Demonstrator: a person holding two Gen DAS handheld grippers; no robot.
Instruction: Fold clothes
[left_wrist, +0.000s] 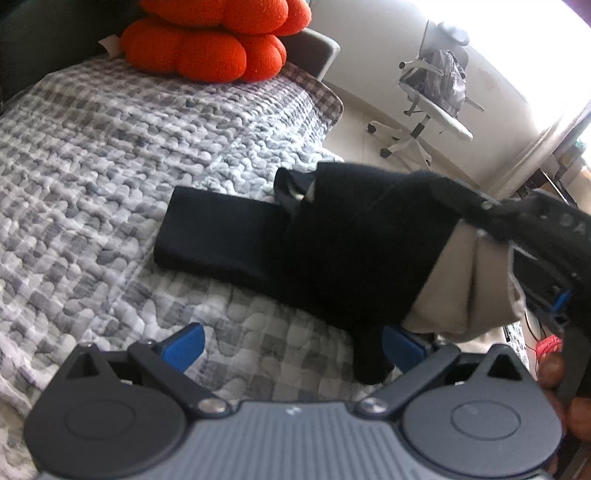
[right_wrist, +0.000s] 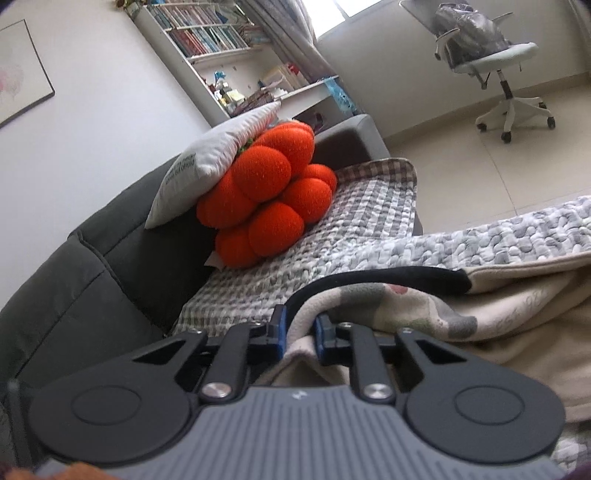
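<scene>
Right gripper (right_wrist: 300, 330) pinches the cream garment (right_wrist: 498, 317) at its black-trimmed edge; left gripper (left_wrist: 291, 345) gapes wide, black garment (left_wrist: 295, 236) at twelve o'clock.

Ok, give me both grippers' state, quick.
Left gripper: open, holding nothing; the black garment hangs beside one finger.
Right gripper: shut on the beige garment.

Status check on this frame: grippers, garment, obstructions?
Right gripper shut on beige garment. Left gripper open, empty. Black garment on quilt.
</scene>
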